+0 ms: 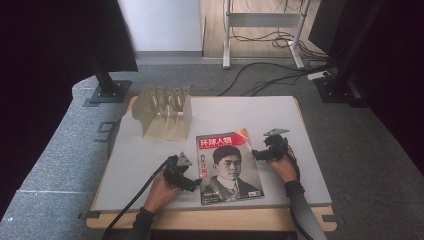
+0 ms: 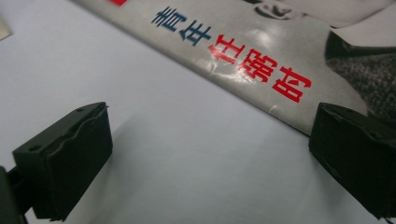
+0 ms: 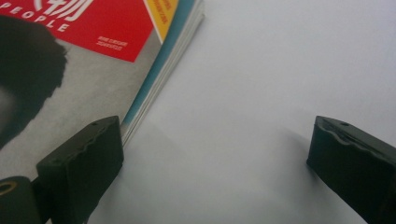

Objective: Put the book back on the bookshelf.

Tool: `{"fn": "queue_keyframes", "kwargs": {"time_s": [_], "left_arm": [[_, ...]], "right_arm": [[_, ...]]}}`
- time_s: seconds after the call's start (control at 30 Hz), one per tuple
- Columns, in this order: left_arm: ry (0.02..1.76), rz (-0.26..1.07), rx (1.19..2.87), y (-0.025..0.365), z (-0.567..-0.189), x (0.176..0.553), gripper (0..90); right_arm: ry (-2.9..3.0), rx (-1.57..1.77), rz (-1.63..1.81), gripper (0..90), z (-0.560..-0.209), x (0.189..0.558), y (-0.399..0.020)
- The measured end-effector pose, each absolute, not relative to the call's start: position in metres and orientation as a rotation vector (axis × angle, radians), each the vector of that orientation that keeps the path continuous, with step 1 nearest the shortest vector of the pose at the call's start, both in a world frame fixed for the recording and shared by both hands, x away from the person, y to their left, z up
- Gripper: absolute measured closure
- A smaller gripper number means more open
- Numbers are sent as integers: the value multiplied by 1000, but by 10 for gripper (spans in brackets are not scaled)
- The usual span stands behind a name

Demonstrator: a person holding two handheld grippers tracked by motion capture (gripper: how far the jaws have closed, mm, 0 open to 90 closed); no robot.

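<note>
Barely started, by the look of it. Magazine [image 1: 229, 167] flat and closed near the front edge of the table [image 1: 280, 112], a little right of middle, cover up. Left gripper [image 1: 196, 186] low at the magazine's left edge near its front corner, jaws spread wide with nothing between them; in the left gripper view one jaw over bare table, the other at or over the magazine [image 2: 261, 60] border, contact not clear. Right gripper [image 1: 255, 155] at the right edge, released too; in the right gripper view one jaw tip close against the stacked page edges of the magazine [image 3: 93, 70], the other well out over the table. No grasp on either side yet. Rack [image 1: 165, 111] empty toward the back left corner, well apart from the magazine. Probably left to do: close on an edge, lift, perhaps stand the magazine in a rack slot. Thin edge flat on the table, likely awkward to pinch.
</note>
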State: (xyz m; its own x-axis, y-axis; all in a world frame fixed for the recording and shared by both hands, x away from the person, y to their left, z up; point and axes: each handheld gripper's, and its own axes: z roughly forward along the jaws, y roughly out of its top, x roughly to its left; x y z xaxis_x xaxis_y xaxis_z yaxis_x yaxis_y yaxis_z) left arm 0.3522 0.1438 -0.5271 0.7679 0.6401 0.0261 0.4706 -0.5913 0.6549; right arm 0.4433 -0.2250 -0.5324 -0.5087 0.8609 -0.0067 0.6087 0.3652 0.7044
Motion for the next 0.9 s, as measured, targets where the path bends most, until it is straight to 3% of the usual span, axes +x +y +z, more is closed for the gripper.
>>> {"fn": "queue_keyframes", "kwargs": {"time_s": [0.33, 0.47, 0.73, 0.9], "left_arm": [[779, 357, 2314, 125, -528, 333, 0], [777, 291, 2313, 128, -528, 338, 0], [933, 360, 2212, 145, -524, 370, 0], [985, 361, 2252, 143, -528, 381, 0]], "right_arm": [[2253, 1293, 917, 68, -531, 462, -215], [2260, 1296, 934, 77, -531, 462, -216], [2312, 1277, 1013, 87, -519, 455, -219], [2383, 1226, 1087, 120, -513, 450, -209]]}}
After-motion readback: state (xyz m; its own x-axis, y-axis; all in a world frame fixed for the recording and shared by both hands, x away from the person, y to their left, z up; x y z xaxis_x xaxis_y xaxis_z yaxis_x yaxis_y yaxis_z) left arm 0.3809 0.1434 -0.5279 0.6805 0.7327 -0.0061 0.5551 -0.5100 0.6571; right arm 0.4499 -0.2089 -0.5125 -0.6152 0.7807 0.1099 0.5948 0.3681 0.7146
